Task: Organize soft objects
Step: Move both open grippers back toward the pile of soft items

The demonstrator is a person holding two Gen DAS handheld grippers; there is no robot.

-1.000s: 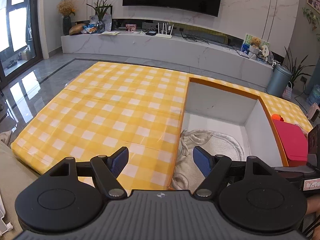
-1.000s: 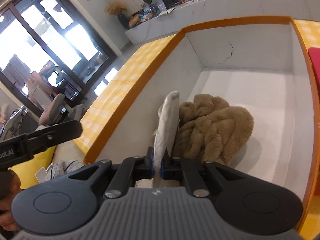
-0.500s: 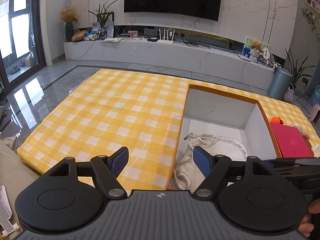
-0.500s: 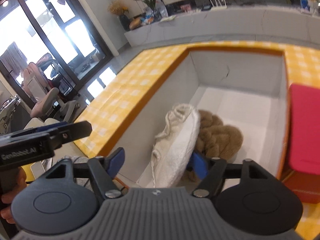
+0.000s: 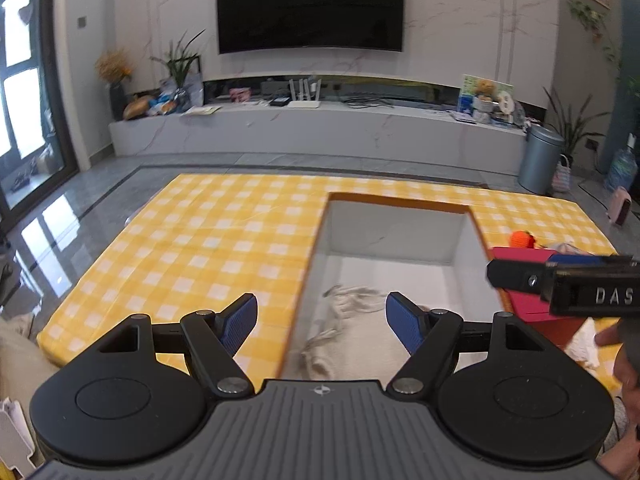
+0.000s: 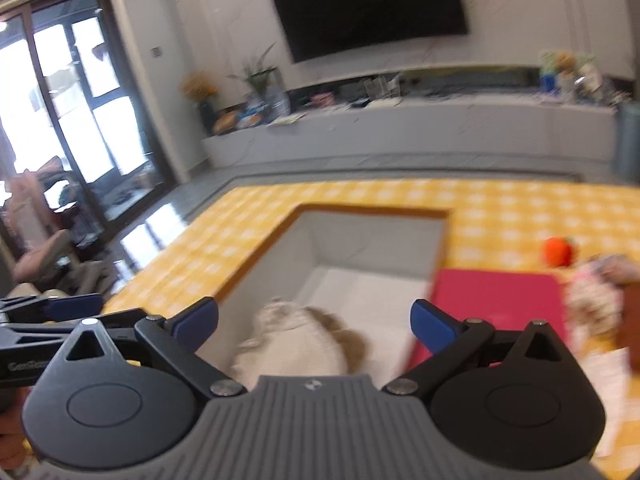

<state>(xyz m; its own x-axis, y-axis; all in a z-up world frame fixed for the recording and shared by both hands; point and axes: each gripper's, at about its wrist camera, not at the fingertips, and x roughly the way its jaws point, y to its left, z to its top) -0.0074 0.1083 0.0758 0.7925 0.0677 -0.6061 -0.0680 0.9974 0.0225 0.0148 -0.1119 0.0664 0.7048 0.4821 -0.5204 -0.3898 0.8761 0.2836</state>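
I hold both tools above the yellow-checked table (image 5: 208, 240). My right hand-held gripper (image 6: 314, 322) has nothing between its blue pads, its jaws opening wide over the white bin (image 6: 372, 236) set into the table — the cream towel (image 6: 292, 350) lies inside at the bin's near left corner, against a brown fleece (image 6: 354, 346). My left hand-held gripper (image 5: 322, 320) stands apart too, empty, over the bin's near left edge. A red lid (image 6: 496, 300) lies at the bin's right edge.
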